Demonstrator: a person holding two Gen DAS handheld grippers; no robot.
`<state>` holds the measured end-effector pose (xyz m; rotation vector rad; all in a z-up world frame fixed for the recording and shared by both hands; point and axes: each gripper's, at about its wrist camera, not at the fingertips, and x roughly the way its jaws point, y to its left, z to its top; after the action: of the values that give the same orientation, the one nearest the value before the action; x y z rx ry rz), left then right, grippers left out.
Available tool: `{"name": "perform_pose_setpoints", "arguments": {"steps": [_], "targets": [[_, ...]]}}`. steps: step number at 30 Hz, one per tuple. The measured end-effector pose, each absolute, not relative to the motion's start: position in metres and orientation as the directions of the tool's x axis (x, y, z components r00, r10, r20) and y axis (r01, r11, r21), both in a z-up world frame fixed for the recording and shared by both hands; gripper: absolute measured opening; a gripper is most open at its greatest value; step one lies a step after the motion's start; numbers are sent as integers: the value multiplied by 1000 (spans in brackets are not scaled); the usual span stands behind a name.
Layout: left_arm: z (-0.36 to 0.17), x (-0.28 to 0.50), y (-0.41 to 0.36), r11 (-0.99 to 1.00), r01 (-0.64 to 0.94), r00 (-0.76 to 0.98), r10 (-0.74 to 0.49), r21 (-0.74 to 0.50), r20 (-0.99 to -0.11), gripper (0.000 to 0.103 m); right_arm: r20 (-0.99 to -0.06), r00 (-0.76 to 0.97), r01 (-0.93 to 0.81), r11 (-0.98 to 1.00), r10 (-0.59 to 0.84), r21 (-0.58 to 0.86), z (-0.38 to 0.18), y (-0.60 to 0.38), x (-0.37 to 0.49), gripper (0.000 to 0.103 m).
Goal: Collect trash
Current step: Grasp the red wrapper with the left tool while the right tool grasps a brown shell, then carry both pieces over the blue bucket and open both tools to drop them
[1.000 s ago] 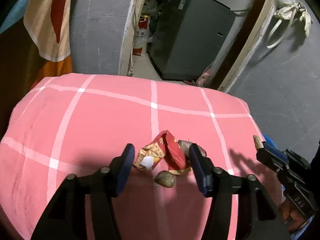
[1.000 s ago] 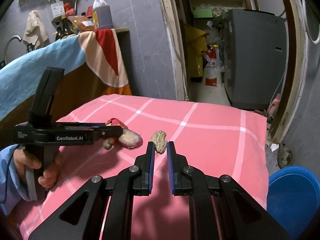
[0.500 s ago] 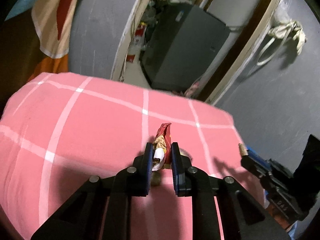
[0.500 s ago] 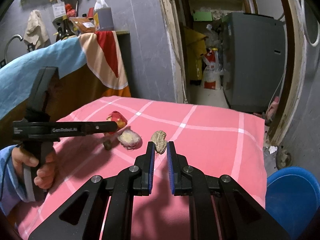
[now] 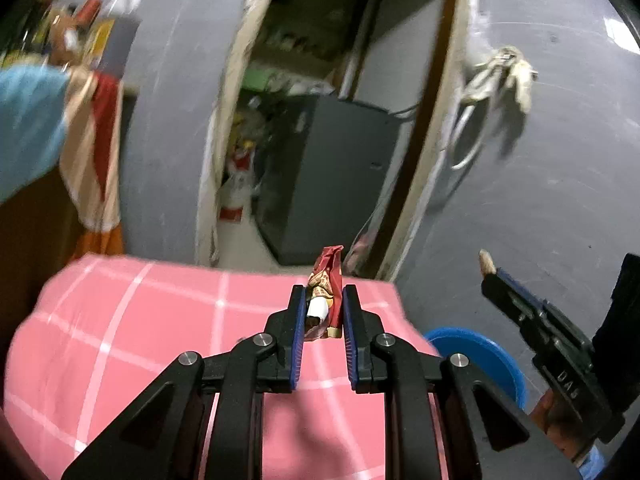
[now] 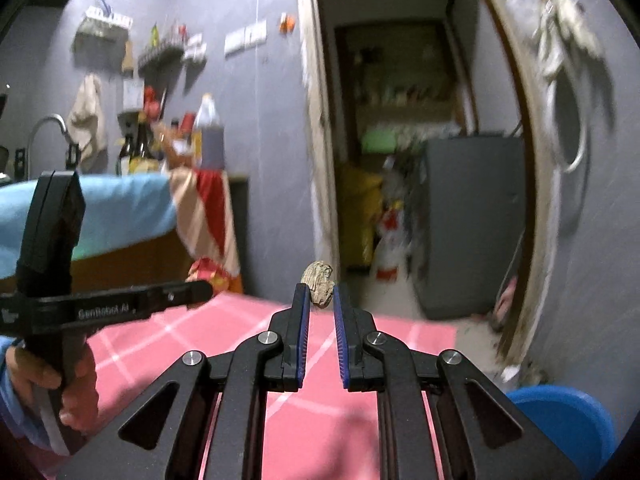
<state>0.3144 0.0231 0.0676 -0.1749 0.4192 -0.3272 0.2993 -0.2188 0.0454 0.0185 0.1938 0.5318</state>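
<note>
My left gripper is shut on a crumpled red and gold snack wrapper and holds it up above the pink checked table. My right gripper is shut on a beige crumpled scrap, also lifted above the table. The right gripper shows in the left wrist view with the scrap tip at its end. The left gripper shows at the left of the right wrist view.
A blue bin stands on the floor beyond the table's right edge; it also shows in the right wrist view. A doorway with a grey appliance lies behind. A cloth-draped counter stands left.
The left gripper closed on the wrapper and lifted it off the table. The right gripper rose with the beige scrap in it. Both views tilted upward.
</note>
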Motion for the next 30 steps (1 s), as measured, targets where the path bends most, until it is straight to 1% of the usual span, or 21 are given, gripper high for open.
{"name": "perform_pose_setpoints", "arguments": {"steps": [3,9,13,17,21,30], "targets": [[77,306,-2,925,321,869,-374,-205,-326,15,-110,874,-470,881,474,62,57,-237,285,10],[89,294,-46,898,401,859,-437,-179,-266,15,-73,923,-374,926,377,56,71,-271,270,11],[92,295,-75,880,444,843,-474,-166,-257,15,-61,947,-311,949,314,58,76,-295,261,11],[90,301,-102,861,480,814,-509,-169,-281,15,-84,960,-261,963,267,69,74,-320,259,11],[84,304,-127,850,501,785,-525,-163,-328,16,-140,965,-211,974,221,81,68,-344,264,11],[60,325,-173,835,526,720,-540,-164,-437,16,-261,952,-120,979,161,166,42,-392,277,11]]}}
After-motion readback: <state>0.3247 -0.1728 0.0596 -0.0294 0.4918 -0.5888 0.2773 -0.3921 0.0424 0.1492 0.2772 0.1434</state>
